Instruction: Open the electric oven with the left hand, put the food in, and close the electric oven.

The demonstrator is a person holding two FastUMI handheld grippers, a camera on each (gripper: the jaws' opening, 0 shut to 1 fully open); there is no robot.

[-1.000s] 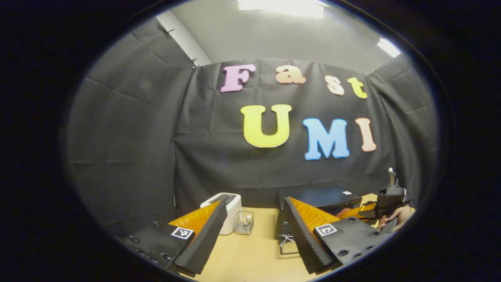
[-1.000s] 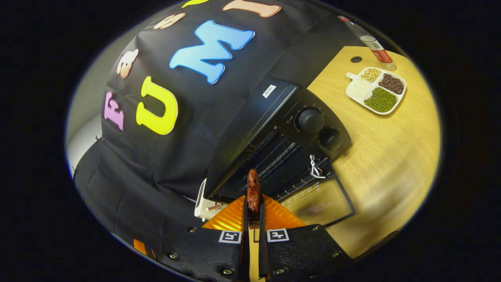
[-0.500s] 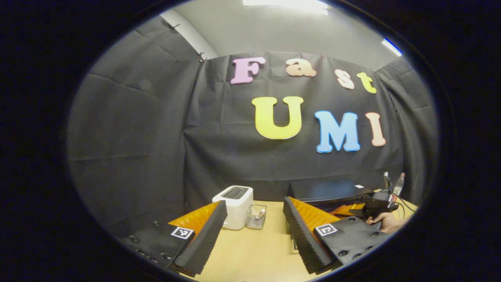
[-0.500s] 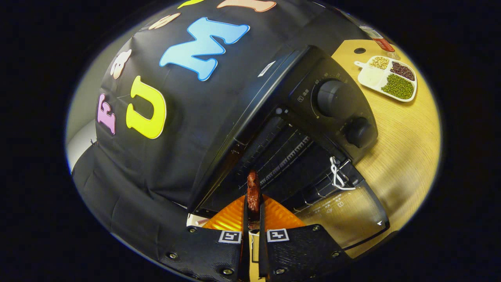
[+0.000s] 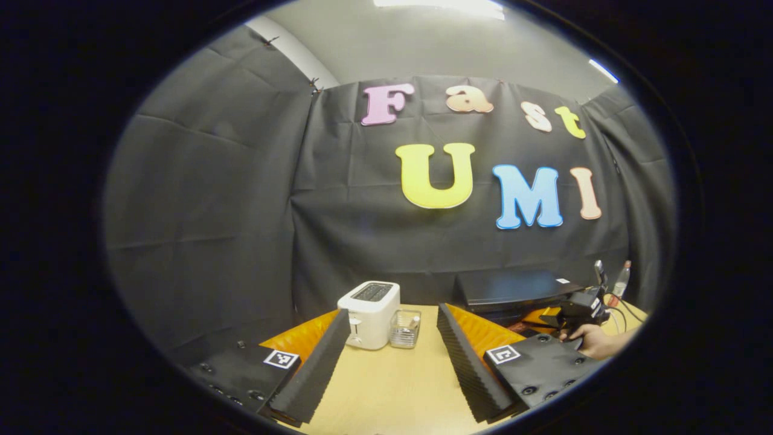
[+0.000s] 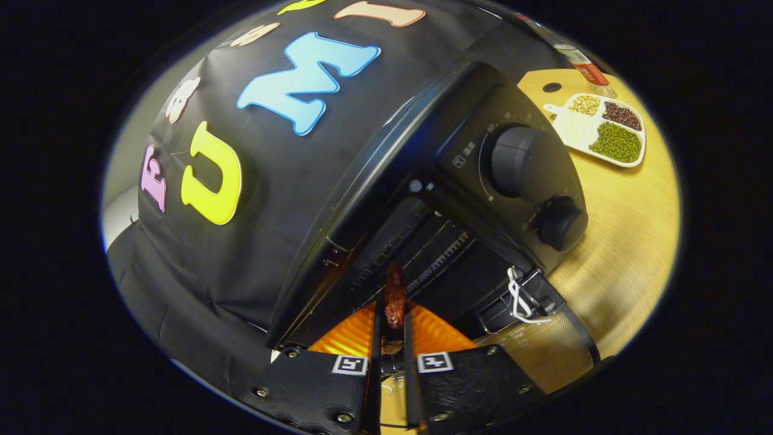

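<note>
Left gripper view
Left claw: hanging over the pale wood table, ribbed black foam fingers spread wide, gripping nothing.
Toaster: white, boxy, sitting toward the table's far edge, a clear ribbed glass container just beside it.
Electric oven: flat black metal box standing at the far right of the table.
Person's hand: holding the right claw at the oven's front.

Right gripper view
Right claw: pinching the food between both fingers.
Food: dark red, lumpy strip, long axis pointing straight ahead into the oven's open mouth, tip reaching over the wire rack.
Oven door: lying folded down, glass speckled.
Knobs: two round, matte black.
Divided tray: white, holding beans, resting near the table's far corner.
</note>
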